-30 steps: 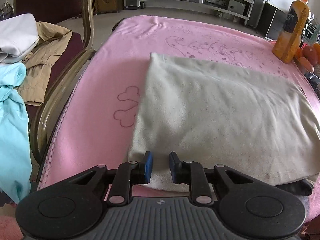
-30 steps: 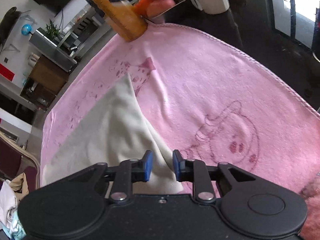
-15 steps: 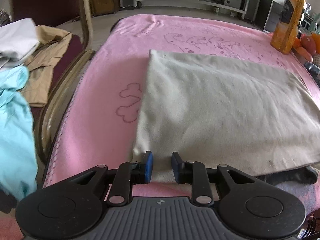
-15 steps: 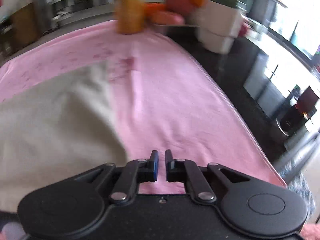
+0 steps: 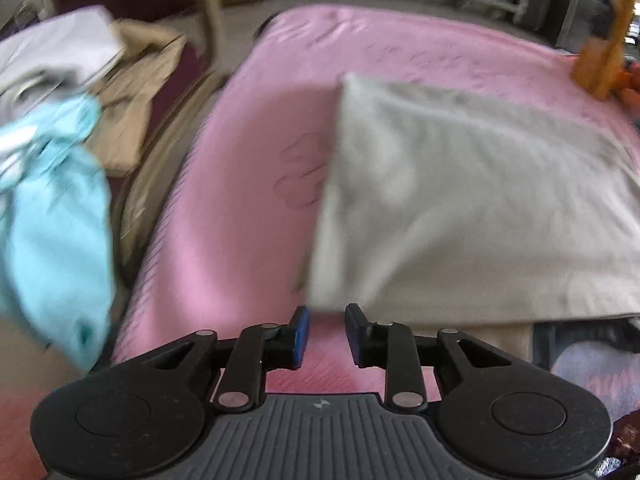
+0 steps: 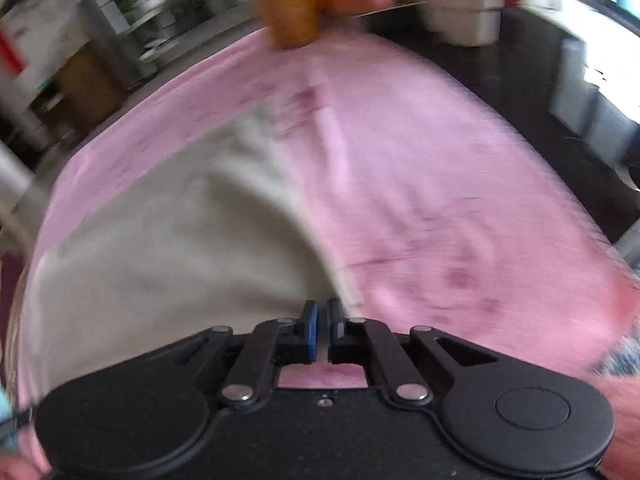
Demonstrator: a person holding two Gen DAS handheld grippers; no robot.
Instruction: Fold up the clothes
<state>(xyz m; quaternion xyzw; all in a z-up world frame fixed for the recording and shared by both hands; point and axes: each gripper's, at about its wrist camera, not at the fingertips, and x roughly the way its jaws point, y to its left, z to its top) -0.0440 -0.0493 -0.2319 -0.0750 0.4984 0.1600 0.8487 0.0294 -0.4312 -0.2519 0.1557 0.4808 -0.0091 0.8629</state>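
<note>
Two grippers, one beige garment [image 5: 472, 208], and both shots are pretty blurry. Going left to right in the left wrist view: off the left edge we see a heap of laundry, with a teal piece [image 5: 52, 216] hanging low, a white one [image 5: 52, 52] above it and a tan one [image 5: 136, 96] behind, apparently piled on a chair [image 5: 168, 148] with a curved frame. Next comes the pink blanket [image 5: 240, 208] with a faint bone print, and the garment lies folded flat on it, taking up the right half. Our left gripper [image 5: 326, 330] sits right at the garment's near left corner with its jaws spread apart and nothing between them; the cloth edge looks just in front of the tips, and we can't tell if it touches. Far right at the back stands an orange bottle [image 5: 604, 40].

In the right wrist view the garment [image 6: 168, 232] fills the left side of the blanket [image 6: 440, 184], its right edge curving down toward the fingers. Our right gripper [image 6: 322, 328] has its jaws nearly together with only a thin slit between them, right at that near corner of the cloth. We honestly can't tell whether fabric is pinched in there. At the top the bottle [image 6: 292, 8] shows again, with a white container [image 6: 464, 8] to its right.
</note>
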